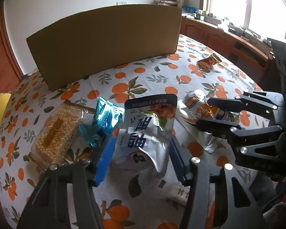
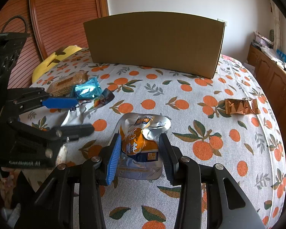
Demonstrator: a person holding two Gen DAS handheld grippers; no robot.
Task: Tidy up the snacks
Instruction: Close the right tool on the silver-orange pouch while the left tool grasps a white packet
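A brown cardboard box [image 1: 104, 43] stands at the back of the orange-print cloth; it also shows in the right wrist view [image 2: 154, 42]. My left gripper [image 1: 141, 152] is open, its fingers on either side of a white and blue snack pouch [image 1: 148, 129]. My right gripper [image 2: 140, 152] is open around a silver and orange pouch [image 2: 141, 141], which also shows in the left wrist view [image 1: 198, 108]. A teal wrapper [image 1: 106, 114], a clear pack of sesame bars [image 1: 57, 131] and a brown candy packet [image 2: 242, 106] lie loose on the cloth.
A yellow cushion [image 2: 55, 59] lies at the left back. A wooden sideboard [image 2: 272, 80] with clutter runs along the right. A wooden sliding door [image 2: 63, 15] is behind on the left. The cloth's edge [image 2: 276, 152] drops off at the right.
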